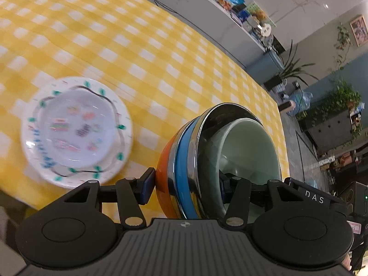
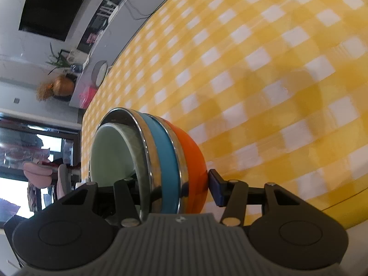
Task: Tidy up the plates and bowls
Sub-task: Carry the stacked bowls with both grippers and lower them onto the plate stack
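Note:
A nested stack of bowls point(image 1: 181, 138), orange outside, then blue and steel rims, holds a pale green bowl point(image 1: 248, 142) innermost. My left gripper point(image 1: 186, 184) is shut on the stack's wall, one pad on the orange outside, the other finger inside the green bowl. In the right wrist view the same stack point(image 2: 165, 142) is clamped on its opposite side by my right gripper point(image 2: 172, 185), with the outer pad point(image 2: 215, 188) against the orange bowl and the inner finger down in the green bowl point(image 2: 110, 149). To the left, a stack of patterned white plates point(image 1: 76, 128) lies on the cloth.
The table wears a yellow and white checked cloth point(image 1: 161, 57). Its far edge point(image 1: 230, 53) runs diagonally, with a shelf of packets and potted plants point(image 1: 340, 101) beyond it. The bowls' shadow point(image 2: 276, 92) falls on open cloth to the right.

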